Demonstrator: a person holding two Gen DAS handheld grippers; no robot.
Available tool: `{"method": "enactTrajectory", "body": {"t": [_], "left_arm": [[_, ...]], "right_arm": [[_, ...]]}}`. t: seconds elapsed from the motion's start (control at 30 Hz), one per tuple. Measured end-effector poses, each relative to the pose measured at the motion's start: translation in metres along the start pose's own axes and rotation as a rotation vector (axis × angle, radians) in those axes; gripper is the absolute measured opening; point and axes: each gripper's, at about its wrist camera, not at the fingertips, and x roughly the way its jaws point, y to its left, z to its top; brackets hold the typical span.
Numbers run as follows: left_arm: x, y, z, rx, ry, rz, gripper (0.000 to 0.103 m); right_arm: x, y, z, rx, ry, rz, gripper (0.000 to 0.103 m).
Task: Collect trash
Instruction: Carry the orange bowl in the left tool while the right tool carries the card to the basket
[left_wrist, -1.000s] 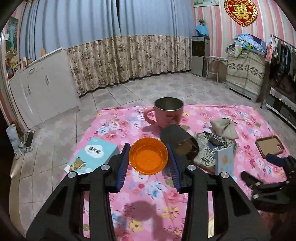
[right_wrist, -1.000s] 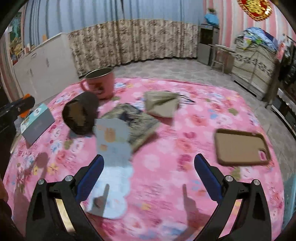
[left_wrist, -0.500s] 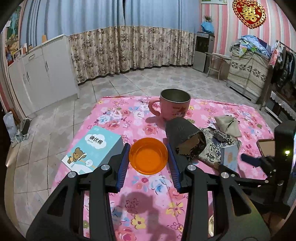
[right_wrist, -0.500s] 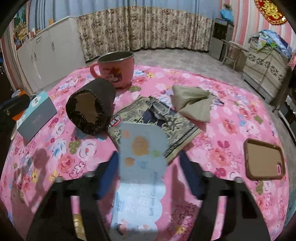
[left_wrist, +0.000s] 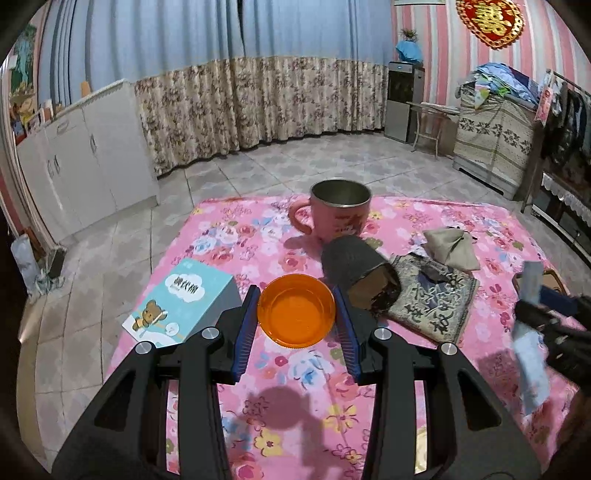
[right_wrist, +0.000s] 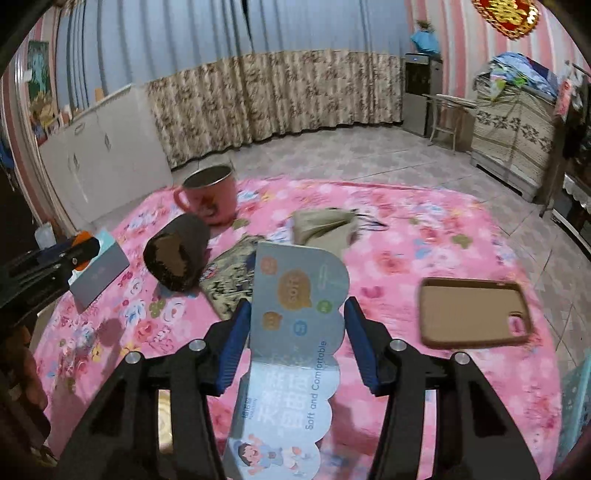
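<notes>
My left gripper (left_wrist: 296, 314) is shut on a small orange bowl (left_wrist: 296, 311) and holds it above the pink floral tablecloth (left_wrist: 295, 373). My right gripper (right_wrist: 295, 332) is shut on a light blue scalloped cardboard package (right_wrist: 291, 354), lifted off the table; it also shows edge-on in the left wrist view (left_wrist: 529, 332). A dark crumpled paper cup (right_wrist: 177, 254) lies on its side by a patterned dark wrapper (right_wrist: 229, 277). A crumpled khaki paper (right_wrist: 325, 225) lies behind them.
A pink mug (left_wrist: 338, 214) stands at the far side. A teal tissue box (left_wrist: 181, 306) lies at the left edge. A brown phone case (right_wrist: 474, 314) lies at the right. Tiled floor, white cabinets and curtains surround the table.
My right gripper has closed on the blue package and lifted it off the cloth. My left gripper still holds the orange bowl and has shifted slightly.
</notes>
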Motion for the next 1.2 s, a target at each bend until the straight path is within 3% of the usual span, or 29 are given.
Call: {"method": "enactTrajectory", "body": {"t": [0.33, 0.47, 0.67, 0.9, 1.2], "left_arm": [[-0.04, -0.059, 0.0, 0.043, -0.073, -0.035, 0.039], [-0.06, -0.1, 0.006, 0.073, -0.107, -0.079, 0.039], [-0.085, -0.178, 0.007, 0.131, -0.12, -0.203, 0.039], [-0.098, -0.277, -0.003, 0.18, -0.072, -0.389, 0.039], [-0.102, -0.397, -0.038, 0.332, -0.035, -0.552, 0.039]], "right_arm": [[-0.072, -0.077, -0.006, 0.05, -0.077, -0.085, 0.052], [-0.12, -0.117, -0.013, 0.057, -0.129, -0.185, 0.052], [-0.18, -0.19, -0.034, 0.169, -0.166, -0.322, 0.052], [-0.213, -0.259, -0.074, 0.265, -0.152, -0.5, 0.052], [-0.215, -0.313, -0.107, 0.361, -0.132, -0.568, 0.052]]}}
